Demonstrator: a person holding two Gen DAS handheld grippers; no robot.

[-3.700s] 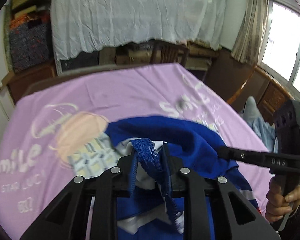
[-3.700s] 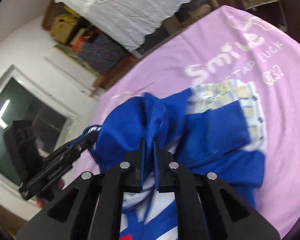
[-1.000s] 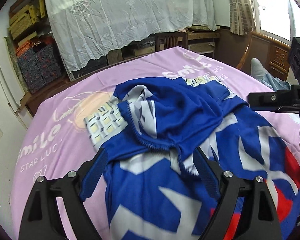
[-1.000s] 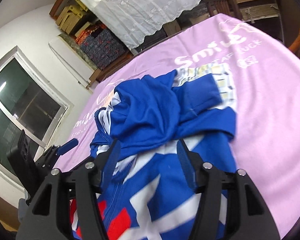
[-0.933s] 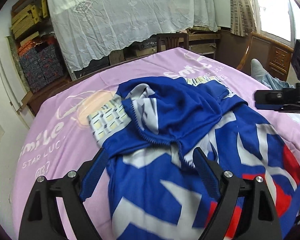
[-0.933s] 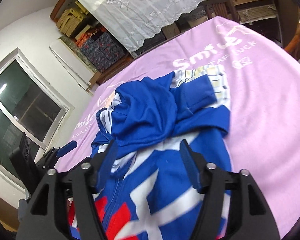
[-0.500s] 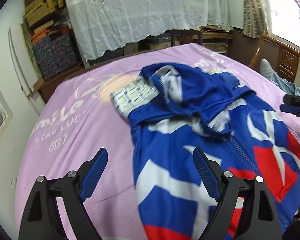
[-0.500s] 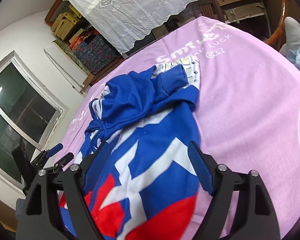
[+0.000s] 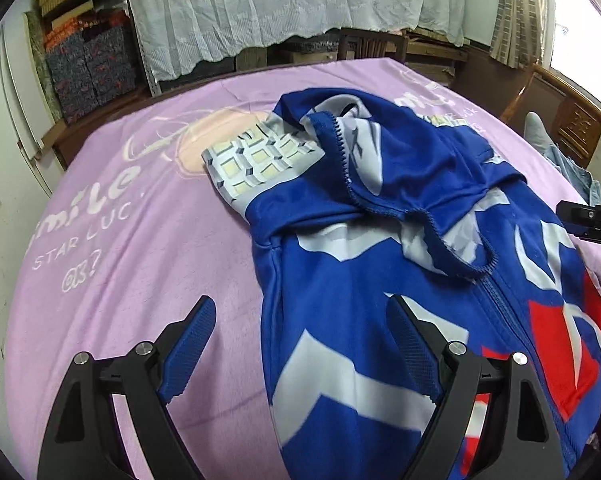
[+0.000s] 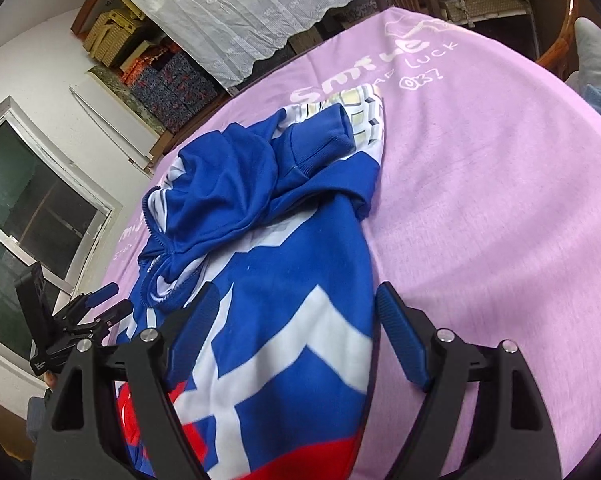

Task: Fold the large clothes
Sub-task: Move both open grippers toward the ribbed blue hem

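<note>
A blue zip jacket [image 9: 380, 280] with white and red shapes lies on the pink printed cloth [image 9: 120, 240] that covers the table. Its hood and sleeves are folded in at the far end; a checkered sleeve [image 9: 256, 160] shows beside the hood. My left gripper [image 9: 300, 340] is open and empty, over the jacket's left edge near the front. My right gripper [image 10: 296, 328] is open and empty, over the jacket's right edge [image 10: 364, 280]. Each gripper shows in the other's view: the left gripper [image 10: 100, 308] and the right gripper [image 9: 580, 216].
The round table's wooden rim [image 10: 556, 40] shows at the far right. A white lace cloth [image 9: 280, 8] hangs behind the table, with a chair [image 9: 368, 44] and stacked boxes [image 9: 88, 60]. A window [image 10: 32, 208] is on the left.
Both grippers, shut on the jacket's hood 3.7 s ago, have let go, opened and drawn back toward the near end. The left moved left, the right moved right, to the jacket's sides.
</note>
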